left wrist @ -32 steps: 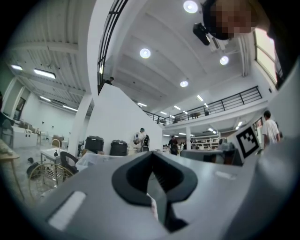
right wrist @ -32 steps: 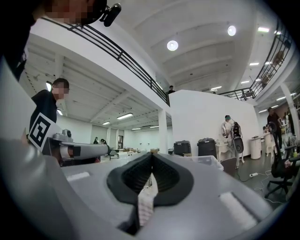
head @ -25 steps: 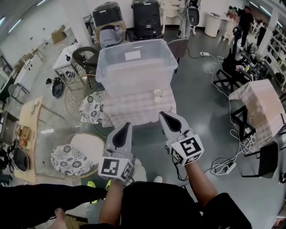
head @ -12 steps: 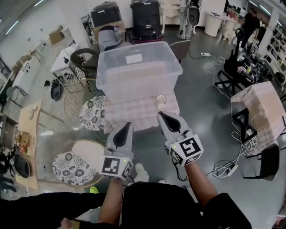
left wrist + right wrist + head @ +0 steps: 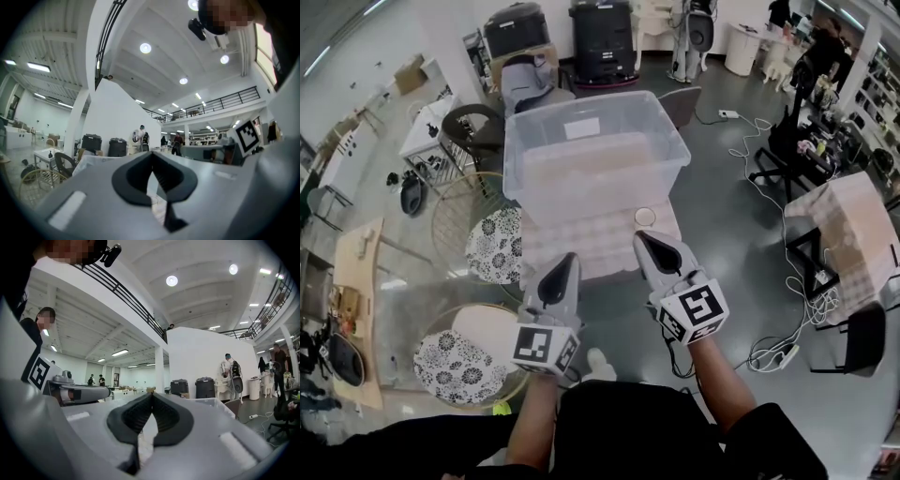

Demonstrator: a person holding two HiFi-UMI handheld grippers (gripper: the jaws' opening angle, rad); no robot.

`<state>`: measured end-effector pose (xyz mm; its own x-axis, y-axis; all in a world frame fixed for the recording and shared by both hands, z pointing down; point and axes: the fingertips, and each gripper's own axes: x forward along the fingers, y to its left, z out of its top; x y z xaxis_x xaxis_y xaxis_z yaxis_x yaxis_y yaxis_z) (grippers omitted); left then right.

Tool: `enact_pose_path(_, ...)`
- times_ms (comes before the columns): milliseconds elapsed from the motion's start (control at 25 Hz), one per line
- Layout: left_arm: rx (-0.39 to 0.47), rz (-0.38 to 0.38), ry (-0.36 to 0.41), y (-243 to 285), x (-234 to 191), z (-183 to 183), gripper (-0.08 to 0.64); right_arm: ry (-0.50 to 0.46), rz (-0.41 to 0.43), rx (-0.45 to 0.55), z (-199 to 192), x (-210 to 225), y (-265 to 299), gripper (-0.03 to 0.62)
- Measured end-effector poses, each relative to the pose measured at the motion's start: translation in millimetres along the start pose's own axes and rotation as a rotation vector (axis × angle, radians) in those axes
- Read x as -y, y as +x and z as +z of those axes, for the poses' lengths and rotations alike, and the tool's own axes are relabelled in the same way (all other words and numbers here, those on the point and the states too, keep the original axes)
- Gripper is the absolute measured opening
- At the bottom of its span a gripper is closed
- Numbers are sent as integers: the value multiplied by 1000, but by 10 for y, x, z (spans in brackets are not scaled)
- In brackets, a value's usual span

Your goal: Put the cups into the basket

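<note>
A large clear plastic bin (image 5: 595, 150), the basket, stands on a small table with a checked cloth (image 5: 581, 239). One white cup (image 5: 645, 217) sits on the cloth by the bin's front right corner. My left gripper (image 5: 570, 258) and right gripper (image 5: 640, 238) are held level side by side just short of the table's near edge, both shut with nothing in them. In the left gripper view the jaws (image 5: 152, 154) meet at the tips, and in the right gripper view the jaws (image 5: 152, 396) do too. The bin's rim (image 5: 213, 404) shows right of the right gripper's jaws.
Two round stools with flowered cushions (image 5: 461, 364) (image 5: 494, 246) and a wire basket chair (image 5: 455, 211) stand left of the table. Black cases (image 5: 602, 37) stand behind the bin. Cables (image 5: 778, 328) trail over the floor at the right, beside another cloth-covered table (image 5: 848, 230).
The table and bin have drawn closer and now sit just ahead of both grippers, as I walk toward them. Both grippers stay shut and level.
</note>
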<state>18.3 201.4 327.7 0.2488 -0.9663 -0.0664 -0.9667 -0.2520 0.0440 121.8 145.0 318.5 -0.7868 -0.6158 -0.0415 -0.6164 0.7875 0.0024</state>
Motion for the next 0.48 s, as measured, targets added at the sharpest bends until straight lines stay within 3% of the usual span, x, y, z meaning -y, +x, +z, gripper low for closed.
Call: enact_pose_path(480, 10, -43, -17, 232, -541, 27, 5, -27, -41, -14, 20, -39, 519, 2)
